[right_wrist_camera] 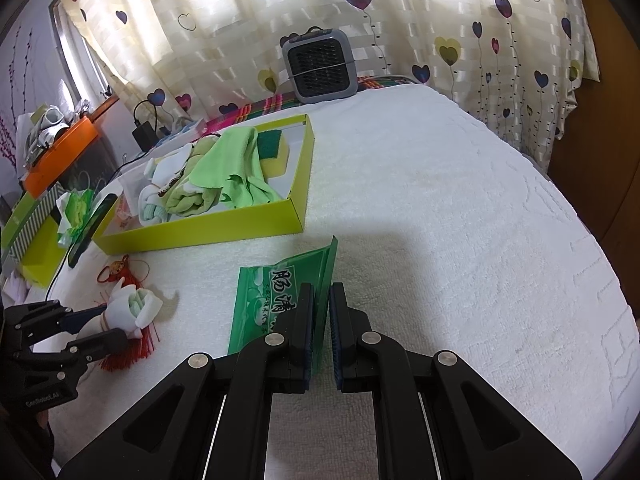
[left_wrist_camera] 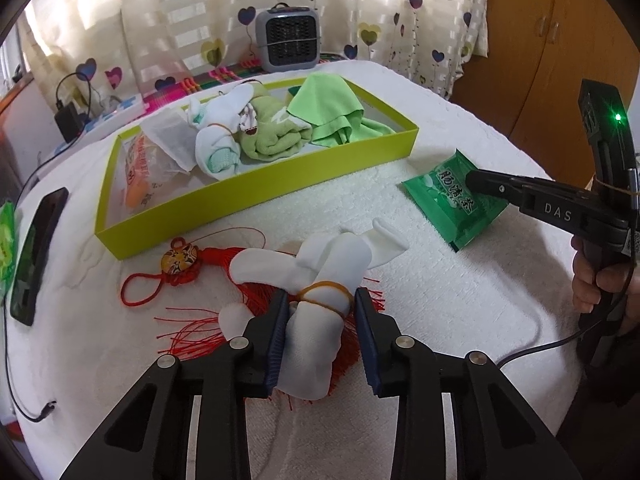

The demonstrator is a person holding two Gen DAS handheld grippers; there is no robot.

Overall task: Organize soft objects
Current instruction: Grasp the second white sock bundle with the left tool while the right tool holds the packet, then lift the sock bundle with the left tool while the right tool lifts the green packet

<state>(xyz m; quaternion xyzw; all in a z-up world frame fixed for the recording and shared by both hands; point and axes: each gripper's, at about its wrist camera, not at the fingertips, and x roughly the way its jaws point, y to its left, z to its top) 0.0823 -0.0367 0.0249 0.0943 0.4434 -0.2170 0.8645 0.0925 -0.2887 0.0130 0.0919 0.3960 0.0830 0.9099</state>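
Observation:
A white sock bundle [left_wrist_camera: 316,280] tied with a rubber band lies on the white towel-covered table, partly over a red tassel charm [left_wrist_camera: 180,264]. My left gripper [left_wrist_camera: 322,312] has its jaws on both sides of the bundle and is shut on it; it also shows in the right wrist view [right_wrist_camera: 104,320]. My right gripper [right_wrist_camera: 320,312] is shut on the edge of a green packet [right_wrist_camera: 276,300], lifting that edge; the packet also shows in the left wrist view [left_wrist_camera: 456,200]. A lime-green tray [left_wrist_camera: 256,196] behind holds socks, a green towel and a green cloth [left_wrist_camera: 324,112].
A black phone [left_wrist_camera: 36,256] lies at the table's left edge with a cable. A grey fan heater [left_wrist_camera: 288,40] stands at the back by the curtain. A wooden cabinet [left_wrist_camera: 560,40] is on the right. A sponge [right_wrist_camera: 276,156] sits in the tray's far end.

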